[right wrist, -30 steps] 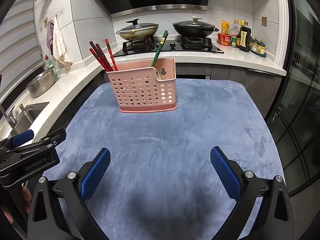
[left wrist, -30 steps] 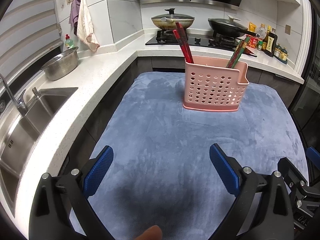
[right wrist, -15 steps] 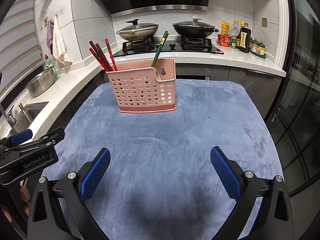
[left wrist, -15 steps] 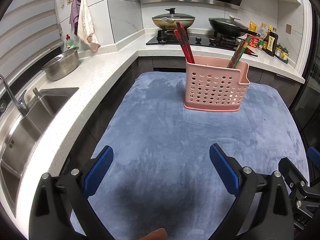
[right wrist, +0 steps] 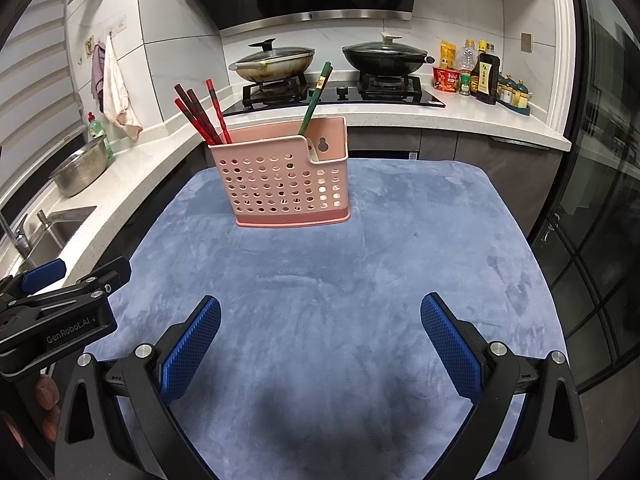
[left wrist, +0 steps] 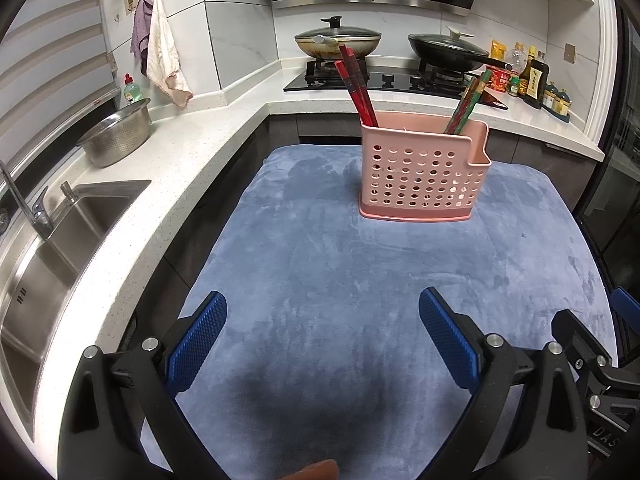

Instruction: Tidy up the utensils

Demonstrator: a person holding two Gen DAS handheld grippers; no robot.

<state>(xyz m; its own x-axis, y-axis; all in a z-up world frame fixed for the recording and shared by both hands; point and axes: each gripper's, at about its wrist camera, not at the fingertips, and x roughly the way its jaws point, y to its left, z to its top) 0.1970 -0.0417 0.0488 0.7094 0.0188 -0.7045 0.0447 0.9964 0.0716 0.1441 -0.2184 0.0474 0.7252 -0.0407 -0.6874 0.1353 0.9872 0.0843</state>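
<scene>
Left wrist view shows the left gripper (left wrist: 322, 334) with fingers spread and empty; the right gripper (right wrist: 320, 336) likewise. Ahead of both, the caddy (left wrist: 422, 172) already holds red chopsticks (left wrist: 358, 88) and a green pair (right wrist: 316, 96); the desk (right wrist: 400, 264) appears bare, so sorting looks finished.

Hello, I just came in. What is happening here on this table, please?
A person holds two grippers over a blue cloth, and both the left gripper and the right gripper are open and empty. The chopsticks stand in the pink perforated holder: red chopsticks at one end, a green one at the other. No utensil lies loose on the cloth.
</scene>
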